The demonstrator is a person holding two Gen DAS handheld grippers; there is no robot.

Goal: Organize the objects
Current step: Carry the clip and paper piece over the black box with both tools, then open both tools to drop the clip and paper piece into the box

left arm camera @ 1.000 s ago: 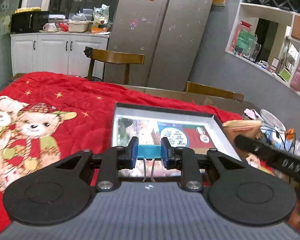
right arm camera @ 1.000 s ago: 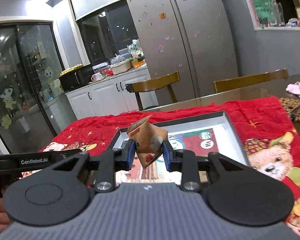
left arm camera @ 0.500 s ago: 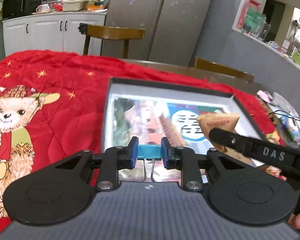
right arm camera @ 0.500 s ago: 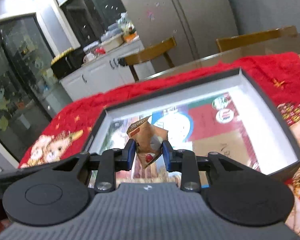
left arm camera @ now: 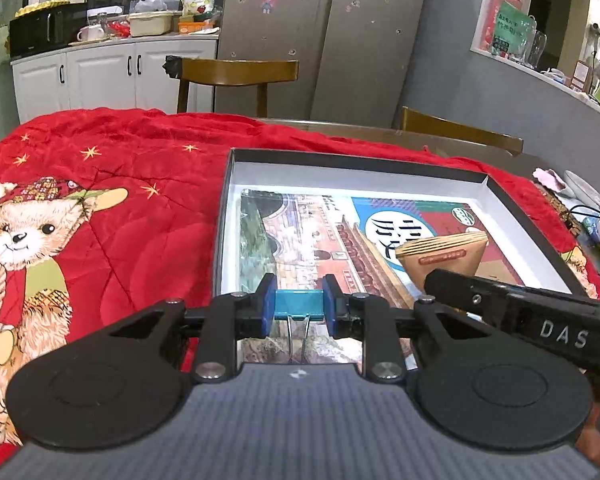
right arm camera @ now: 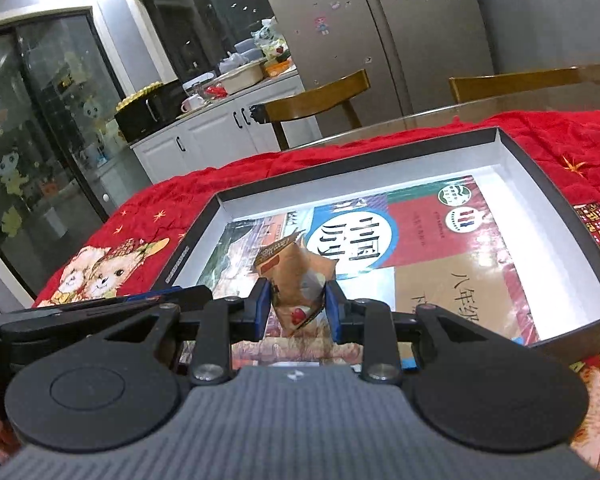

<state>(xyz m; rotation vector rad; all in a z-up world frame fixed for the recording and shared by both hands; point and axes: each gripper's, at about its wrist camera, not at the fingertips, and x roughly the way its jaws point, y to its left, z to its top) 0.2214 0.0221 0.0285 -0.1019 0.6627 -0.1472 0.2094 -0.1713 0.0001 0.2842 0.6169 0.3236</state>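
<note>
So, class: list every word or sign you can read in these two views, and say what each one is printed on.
"DAS": white letters on the right gripper's black side, seen in the left wrist view.
"八年级": on the brown corner of the book cover in the box.
Large round-badge characters on the cover: partly hidden, unreadable.
Print on the snack packet: too blurred.
Box-edge lettering: too small.

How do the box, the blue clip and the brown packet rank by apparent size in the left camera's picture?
1. Box, by far the largest.
2. Brown packet.
3. Blue clip, smallest, though it sits nearest the camera.
</note>
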